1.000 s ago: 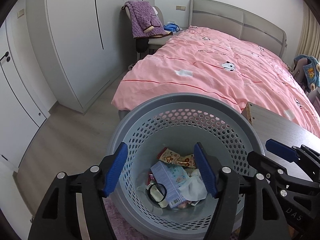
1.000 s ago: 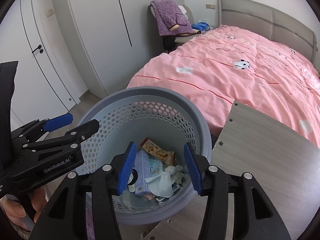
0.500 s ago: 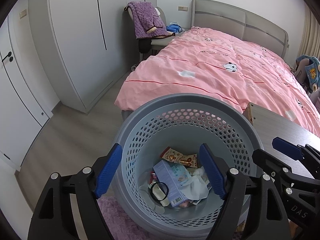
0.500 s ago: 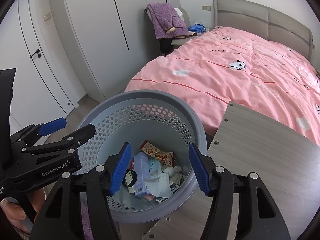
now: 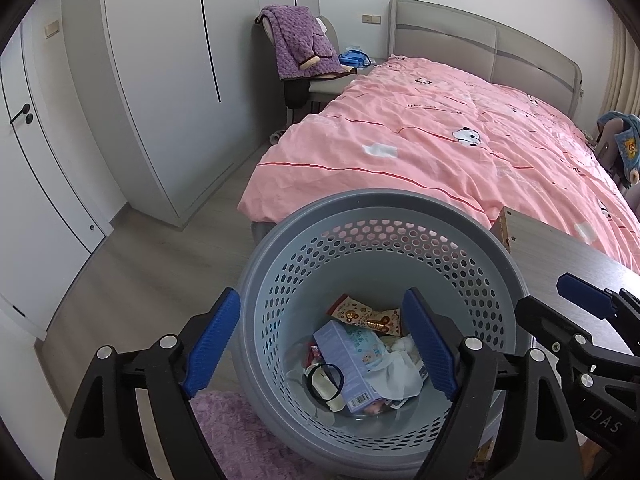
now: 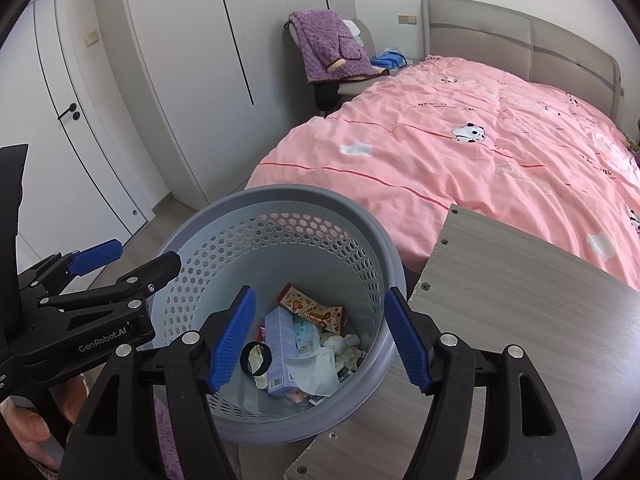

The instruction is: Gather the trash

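So both grippers hang over the grey perforated basket right now, and neither has anything in it. The left gripper has its jaws spread wide, and they've just been opening with nothing between them; same for the right gripper, which stands a bit narrower but has also just been widening, nothing between the pads.

The trash is down in the bottom of the basket: a light blue carton, a printed snack wrapper, some crumpled white tissue and a black ring-shaped thing I can't quite identify. The basket sits on the floor between the pink bed and the wooden tabletop, touching its corner.

My guess is this is pretty far along. The tabletop looks bare in both views and I don't spot loose litter on the floor either, though the edges of the room are out of sight.
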{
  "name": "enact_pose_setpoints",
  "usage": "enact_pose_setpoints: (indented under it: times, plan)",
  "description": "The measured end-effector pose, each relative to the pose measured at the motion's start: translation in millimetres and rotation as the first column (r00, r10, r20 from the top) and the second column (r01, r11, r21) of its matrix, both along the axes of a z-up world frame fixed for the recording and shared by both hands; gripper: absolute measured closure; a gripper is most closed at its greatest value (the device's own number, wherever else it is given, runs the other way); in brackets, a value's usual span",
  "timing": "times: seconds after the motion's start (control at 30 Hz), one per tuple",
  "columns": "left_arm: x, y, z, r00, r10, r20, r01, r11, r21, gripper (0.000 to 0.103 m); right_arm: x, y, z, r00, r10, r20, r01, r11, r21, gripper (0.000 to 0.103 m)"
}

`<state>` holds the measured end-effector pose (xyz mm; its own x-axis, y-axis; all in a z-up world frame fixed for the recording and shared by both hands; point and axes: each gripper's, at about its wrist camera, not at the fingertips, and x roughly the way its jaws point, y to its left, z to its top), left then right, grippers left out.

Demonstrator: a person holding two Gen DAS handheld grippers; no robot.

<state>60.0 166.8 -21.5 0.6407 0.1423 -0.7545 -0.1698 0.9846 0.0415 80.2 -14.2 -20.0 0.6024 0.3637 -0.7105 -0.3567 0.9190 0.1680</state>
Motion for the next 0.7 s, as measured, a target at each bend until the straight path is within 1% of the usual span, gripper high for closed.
enact_pose_setpoints:
  times: [0.37,0.7]
  plan:
    - [-0.1,1.9,1.2,1.0,0.008,-0.008,-0.008,1.0,0.005,0.021,-1.1,-0.6,2.1,1.0,-0.005,0.007,0.005,1.0,-0.002,0.033]
    - [-0.8,5.0,0.9,1.0,0.023,-0.011,-0.023,1.0,0.002,0.021,-1.4,-1.0,1.9,1.0,-0.005,0.008,0.005,1.0,-0.003,0.032]
